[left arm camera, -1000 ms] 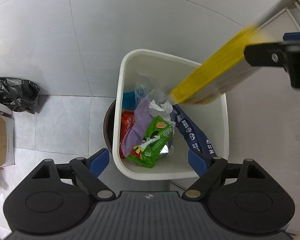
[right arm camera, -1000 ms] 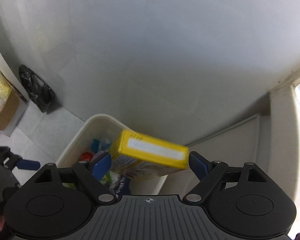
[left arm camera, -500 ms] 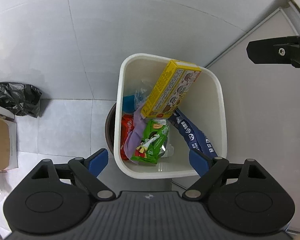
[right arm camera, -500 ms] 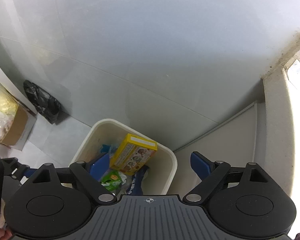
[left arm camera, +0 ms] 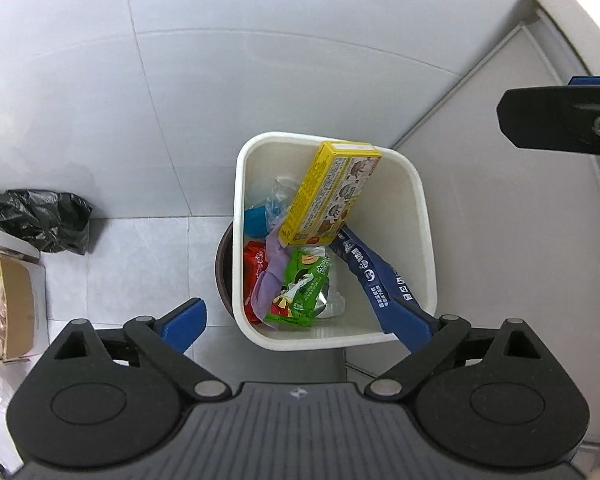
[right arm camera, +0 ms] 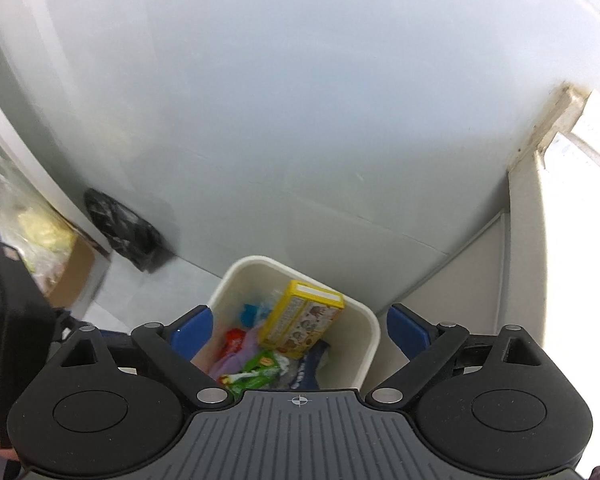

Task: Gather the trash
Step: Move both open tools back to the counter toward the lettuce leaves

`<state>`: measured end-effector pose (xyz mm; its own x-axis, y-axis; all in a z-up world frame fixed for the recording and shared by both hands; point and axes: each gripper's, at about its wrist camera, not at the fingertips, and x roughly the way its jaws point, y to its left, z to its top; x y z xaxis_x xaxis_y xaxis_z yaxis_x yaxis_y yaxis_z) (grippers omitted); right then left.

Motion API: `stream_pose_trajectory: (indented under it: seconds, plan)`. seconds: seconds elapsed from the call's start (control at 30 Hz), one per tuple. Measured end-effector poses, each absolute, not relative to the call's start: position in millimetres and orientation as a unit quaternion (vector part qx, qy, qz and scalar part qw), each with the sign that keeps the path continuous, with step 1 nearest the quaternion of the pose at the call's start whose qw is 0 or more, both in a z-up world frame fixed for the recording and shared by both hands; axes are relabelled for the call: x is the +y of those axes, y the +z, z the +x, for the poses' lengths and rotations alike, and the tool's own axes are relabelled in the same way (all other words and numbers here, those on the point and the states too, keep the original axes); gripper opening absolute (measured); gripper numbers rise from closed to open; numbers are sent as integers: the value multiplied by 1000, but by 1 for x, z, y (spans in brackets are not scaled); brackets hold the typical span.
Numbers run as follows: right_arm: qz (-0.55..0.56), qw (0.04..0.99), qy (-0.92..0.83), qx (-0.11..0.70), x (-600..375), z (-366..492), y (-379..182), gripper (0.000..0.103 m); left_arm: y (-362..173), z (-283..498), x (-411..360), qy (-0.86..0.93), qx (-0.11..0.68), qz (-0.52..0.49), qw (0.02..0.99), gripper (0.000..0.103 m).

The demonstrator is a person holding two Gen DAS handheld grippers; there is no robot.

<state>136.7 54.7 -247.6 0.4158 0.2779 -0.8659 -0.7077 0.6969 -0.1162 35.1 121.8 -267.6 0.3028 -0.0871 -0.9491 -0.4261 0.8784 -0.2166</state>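
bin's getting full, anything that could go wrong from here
1. The yellow box leans on end against the far wall of the white bin, its top at rim level; another drop might knock it out.
2. The blue wrapper drapes up to the near rim and could slide onto the floor.
3. Both the left gripper and the right gripper hang open and empty, jaws having just widened, so nothing steadies the bin if bumped.

Both wrist cameras look steeply down from above, sharing the white bin [left arm camera: 427,240].
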Motion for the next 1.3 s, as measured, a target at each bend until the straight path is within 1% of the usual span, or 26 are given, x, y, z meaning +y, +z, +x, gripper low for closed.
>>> stream_pose_trajectory:
  seconds: [0.23, 0.37, 0.7, 1.03, 1.3]
  plan:
    - [-212, 826, 318, 414, 34, 112, -212, 99, -242, 27, 116, 101, 577, -201, 785, 102]
    - [-201, 843, 313, 389, 17, 99, -194, 101, -227, 25, 112, 93, 573, -197, 790, 102]
    - [-139, 892, 256, 345, -52, 80, -156, 102, -186, 32, 98, 74, 541, -189, 816, 102]
    - [-70, 927, 166, 328, -142, 87, -143, 102, -142, 57, 73, 41, 499, -176, 847, 102]
    - [-26, 942, 103, 320, -220, 92, -136, 102, -117, 94, 37, 4, 487, -145, 862, 102]
